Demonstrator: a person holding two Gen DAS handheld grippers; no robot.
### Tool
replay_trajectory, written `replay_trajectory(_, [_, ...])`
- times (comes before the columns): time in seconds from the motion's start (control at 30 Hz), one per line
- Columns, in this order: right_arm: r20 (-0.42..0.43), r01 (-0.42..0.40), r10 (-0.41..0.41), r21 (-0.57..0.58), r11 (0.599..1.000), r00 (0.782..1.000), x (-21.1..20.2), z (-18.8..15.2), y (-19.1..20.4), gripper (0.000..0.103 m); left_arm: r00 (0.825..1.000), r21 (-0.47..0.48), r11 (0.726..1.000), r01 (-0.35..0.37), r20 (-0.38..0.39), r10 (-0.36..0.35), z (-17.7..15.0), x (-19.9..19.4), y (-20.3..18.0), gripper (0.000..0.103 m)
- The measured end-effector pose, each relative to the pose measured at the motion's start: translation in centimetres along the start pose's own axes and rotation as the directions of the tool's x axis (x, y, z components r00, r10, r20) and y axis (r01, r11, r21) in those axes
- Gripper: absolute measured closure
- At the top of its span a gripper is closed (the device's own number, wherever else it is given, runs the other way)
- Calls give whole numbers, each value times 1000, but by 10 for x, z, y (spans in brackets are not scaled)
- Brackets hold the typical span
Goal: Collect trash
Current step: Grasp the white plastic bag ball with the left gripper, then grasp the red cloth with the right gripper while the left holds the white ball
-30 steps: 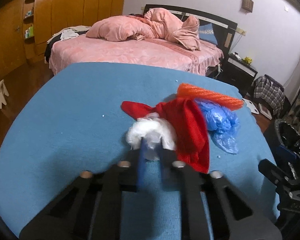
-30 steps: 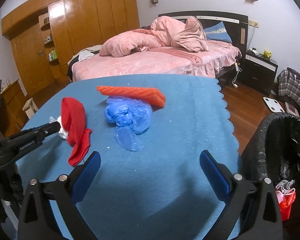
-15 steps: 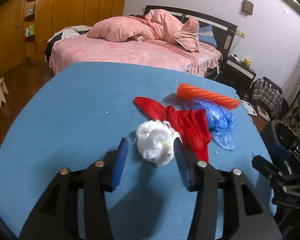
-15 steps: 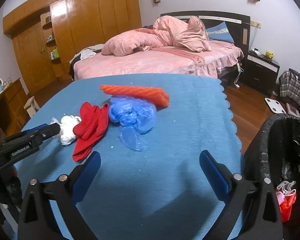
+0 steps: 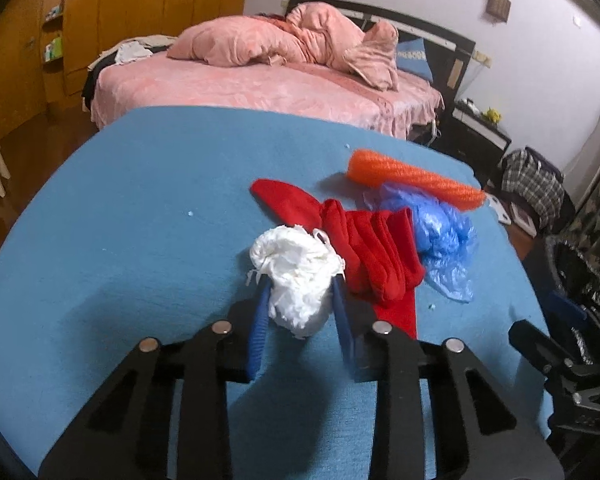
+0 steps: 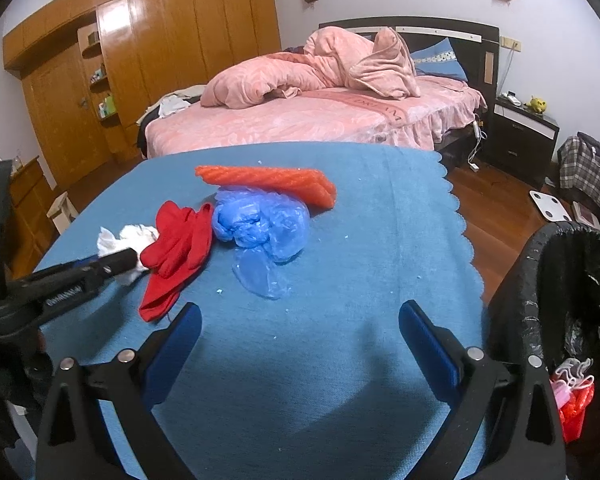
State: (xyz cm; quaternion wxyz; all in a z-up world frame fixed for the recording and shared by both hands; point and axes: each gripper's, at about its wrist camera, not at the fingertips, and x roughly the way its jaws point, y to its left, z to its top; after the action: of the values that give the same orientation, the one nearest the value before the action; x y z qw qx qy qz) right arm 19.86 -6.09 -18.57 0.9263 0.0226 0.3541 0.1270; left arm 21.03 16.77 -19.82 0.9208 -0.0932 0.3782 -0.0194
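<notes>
**Left claw closing on 1 of 4 trash items**

Status: 4 items lie on the blue surface (image 6: 340, 360), none yet moved to the black-lined bin (image 6: 560, 300) beside its right edge. The bin already holds some red and pink scraps at its bottom, so collection appears partly done.

Left claw (image 5: 300, 308): jaws narrowing around the white paper wad (image 5: 296, 272), which sits between the blue pads (image 5: 260, 320). Whether the pads press on it yet cannot be told.

Right claw (image 6: 300, 344): jaws wide, nothing between them, poised over the near edge of the surface.

Item condition:
1. White paper wad: crumpled, soft, frayed at its rim; it touches the red cloth.
2. Red cloth (image 6: 180, 248): limp, folded, near the left edge.
3. Blue plastic bag (image 6: 264, 232): thin, translucent, bunched, mid-surface.
4. Orange foam net (image 6: 268, 180): long, ribbed, toward the far edge, touching the bag.
</notes>
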Motion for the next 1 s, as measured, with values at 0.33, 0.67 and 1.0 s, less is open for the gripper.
replay_trajectory(0.33, [18,-58,58,-14,998,998,12,18,27,6,993,13,994,-106,58,105,-8,-38,34,74])
replay_trajectory(0.67, [-26,-103,101,-70,992,995,43,37,83,11,983,-30,984,-173,56,175,-13,-50,72,74])
replay_trajectory(1.0, [-105,-141,130,-103,985,986,66,32,105,59,984,-19,984,-176,39,177,-16,-46,72,74])
